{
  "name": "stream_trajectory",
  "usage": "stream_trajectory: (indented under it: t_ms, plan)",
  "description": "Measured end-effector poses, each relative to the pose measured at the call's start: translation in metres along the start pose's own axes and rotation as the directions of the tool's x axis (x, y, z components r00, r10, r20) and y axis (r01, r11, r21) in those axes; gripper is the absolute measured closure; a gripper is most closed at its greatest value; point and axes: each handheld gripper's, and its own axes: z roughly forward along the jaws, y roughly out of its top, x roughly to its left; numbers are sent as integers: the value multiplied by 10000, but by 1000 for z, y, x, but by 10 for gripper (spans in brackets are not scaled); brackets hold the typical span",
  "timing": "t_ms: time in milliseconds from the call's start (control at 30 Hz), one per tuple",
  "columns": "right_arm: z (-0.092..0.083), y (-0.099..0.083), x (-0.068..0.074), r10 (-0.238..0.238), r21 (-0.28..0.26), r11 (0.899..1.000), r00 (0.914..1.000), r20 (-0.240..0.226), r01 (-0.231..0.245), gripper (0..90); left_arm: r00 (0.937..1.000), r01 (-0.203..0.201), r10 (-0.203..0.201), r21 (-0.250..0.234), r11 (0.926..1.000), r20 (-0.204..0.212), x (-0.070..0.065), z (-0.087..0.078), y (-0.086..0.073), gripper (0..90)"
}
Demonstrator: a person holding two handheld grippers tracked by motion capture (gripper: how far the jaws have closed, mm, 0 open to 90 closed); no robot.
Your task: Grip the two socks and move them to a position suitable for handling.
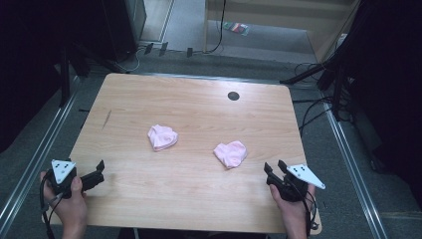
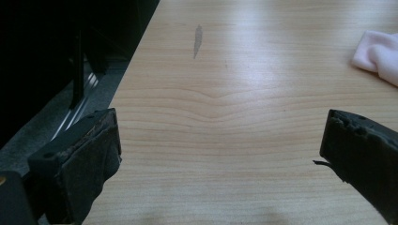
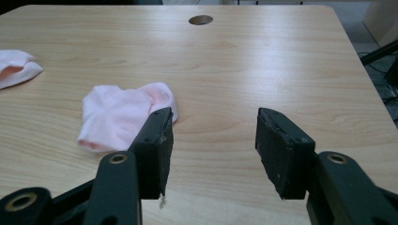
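Two pink socks [image 1: 162, 137] [image 1: 231, 154] mid-frame on table [image 1: 189, 99]; left gripper [image 1: 97, 172] lower left, wide, empty; right gripper [image 1: 274, 169] lower right, half open, empty.

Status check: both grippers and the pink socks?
Left gripper open, empty. Right gripper open, empty, beside the nearer crumpled pink sock. Second pink sock lies apart. Nothing blocking on the wooden table.

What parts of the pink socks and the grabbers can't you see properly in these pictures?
- Left pink sock: cut off by the right edge in the left gripper view; in the right gripper view by the left edge.
- Right pink sock: its near corner sits behind the right gripper jaw.
- Left gripper: jaw bases cut off by the bottom edge.
- Both socks' undersides: hidden against the table.
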Motion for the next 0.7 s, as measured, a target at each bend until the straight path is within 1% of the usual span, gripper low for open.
stream_trajectory:
  t_ms: [100,200,233,267,300,400,467,567,700]
  plan:
    - [3,7,5,-32,26,10000,9999,-130,32,501,10000,45,-45,-16,10000,-48,0,1,0,0]
    - [6,11,12,-119,-14,9999,9996,-262,118,510,10000,-33,33,-40,10000,-13,-1,1,1,0]
    - [8,13,14,-87,-20,10000,9995,-312,86,497,10000,-60,60,-29,10000,-3,-1,1,1,0]
    - [9,15,17,-91,12,10000,9996,-267,91,460,10000,-86,86,-20,10000,-11,-1,1,1,0]
    - [12,16,19,-71,103,9999,9995,-307,74,438,9999,-103,103,-39,9999,-25,-1,0,0,0]
    - [19,21,25,74,225,9997,9986,-529,-62,430,10000,10,-10,-77,10000,40,0,0,0,0]
    - [25,24,29,74,263,9996,9978,-653,-57,416,10000,58,-57,-63,10000,53,1,0,0,0]
    - [35,26,35,46,346,9994,9969,-781,-19,417,10000,-11,12,-79,10000,50,0,1,0,0]
    - [51,24,44,-28,650,9978,9950,-997,93,420,10000,-26,26,-96,10000,17,0,1,0,0]
